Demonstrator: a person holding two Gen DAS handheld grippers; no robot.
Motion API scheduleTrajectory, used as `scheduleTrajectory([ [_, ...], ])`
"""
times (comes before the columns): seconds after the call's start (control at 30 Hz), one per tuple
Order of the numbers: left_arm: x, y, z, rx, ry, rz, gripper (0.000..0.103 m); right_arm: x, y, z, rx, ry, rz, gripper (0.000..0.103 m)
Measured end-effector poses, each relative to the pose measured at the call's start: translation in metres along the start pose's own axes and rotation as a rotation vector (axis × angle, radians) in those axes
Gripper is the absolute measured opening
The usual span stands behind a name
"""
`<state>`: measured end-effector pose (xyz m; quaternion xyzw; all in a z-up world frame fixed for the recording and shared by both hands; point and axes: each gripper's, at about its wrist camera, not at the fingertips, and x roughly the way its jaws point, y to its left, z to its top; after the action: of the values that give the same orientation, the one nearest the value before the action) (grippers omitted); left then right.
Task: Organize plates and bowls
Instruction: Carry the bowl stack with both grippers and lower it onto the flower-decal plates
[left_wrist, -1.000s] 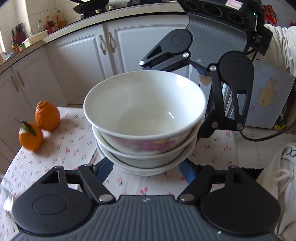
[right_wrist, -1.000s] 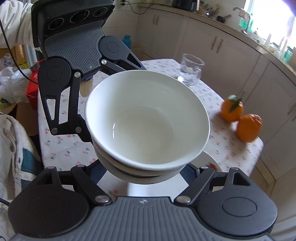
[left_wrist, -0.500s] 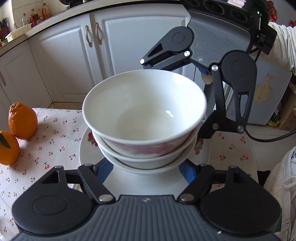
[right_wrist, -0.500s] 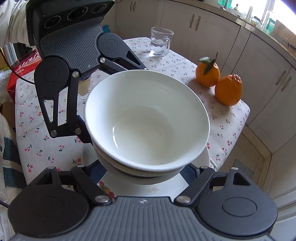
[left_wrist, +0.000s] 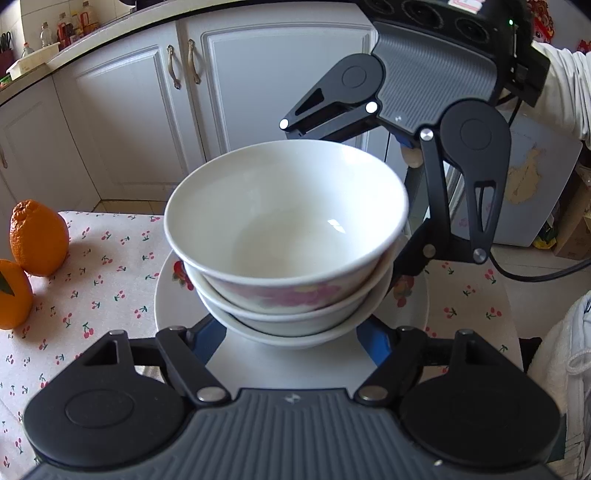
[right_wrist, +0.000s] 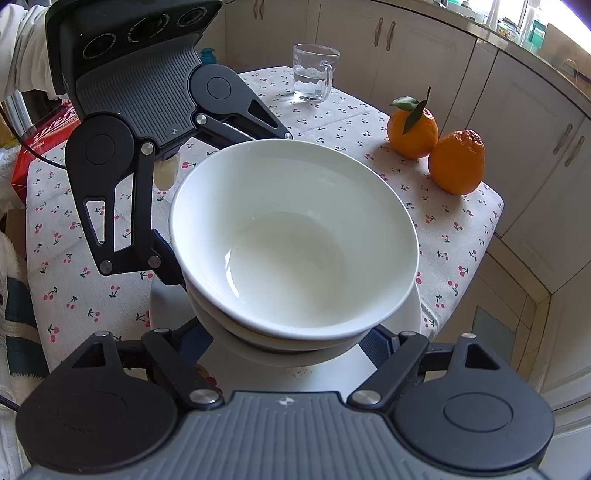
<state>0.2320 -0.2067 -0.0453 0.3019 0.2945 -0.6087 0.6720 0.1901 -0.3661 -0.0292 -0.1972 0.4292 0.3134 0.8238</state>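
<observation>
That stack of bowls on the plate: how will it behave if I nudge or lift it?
The stack of bowls looks like glazed ceramic, so probably slippery and breakable. The nested bowls sit slightly askew, so the top one may shift if pushed. On the smooth plate the stack would likely slide rather than tip.

Stack of three nested white bowls (left_wrist: 286, 236), upright, pink floral print on the top bowl's side, standing on a white plate (left_wrist: 168, 299) near the table's edge (right_wrist: 476, 291).
</observation>
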Motion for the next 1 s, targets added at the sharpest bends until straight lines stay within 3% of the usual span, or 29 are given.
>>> scheduleTrajectory([
  [0.3, -0.003, -0.005, 0.002, 0.011, 0.003, 0.028, 0.077, 0.001, -0.005, 0.000, 0.031, -0.004, -0.003, 0.089],
  [0.37, -0.007, -0.006, 0.001, 0.007, -0.003, 0.037, 0.081, -0.001, -0.002, 0.000, 0.028, -0.011, -0.009, 0.093],
  [0.43, -0.012, -0.007, 0.000, -0.010, -0.012, 0.058, 0.082, -0.006, 0.004, 0.001, 0.021, -0.020, -0.031, 0.101],
  [0.6, -0.038, -0.017, -0.008, -0.077, -0.041, 0.136, 0.090, -0.020, 0.017, -0.001, 0.040, -0.022, -0.080, 0.102],
  [0.77, -0.078, -0.045, -0.022, -0.136, -0.123, 0.280, 0.098, -0.050, 0.044, -0.004, 0.110, -0.062, -0.175, 0.102],
  [0.9, -0.104, -0.071, -0.027, -0.224, -0.213, 0.413, 0.101, -0.066, 0.075, -0.003, 0.189, -0.080, -0.341, 0.103],
  [1.0, -0.115, -0.097, -0.029, -0.298, -0.274, 0.584, 0.102, -0.075, 0.097, -0.003, 0.283, -0.098, -0.485, 0.103],
])
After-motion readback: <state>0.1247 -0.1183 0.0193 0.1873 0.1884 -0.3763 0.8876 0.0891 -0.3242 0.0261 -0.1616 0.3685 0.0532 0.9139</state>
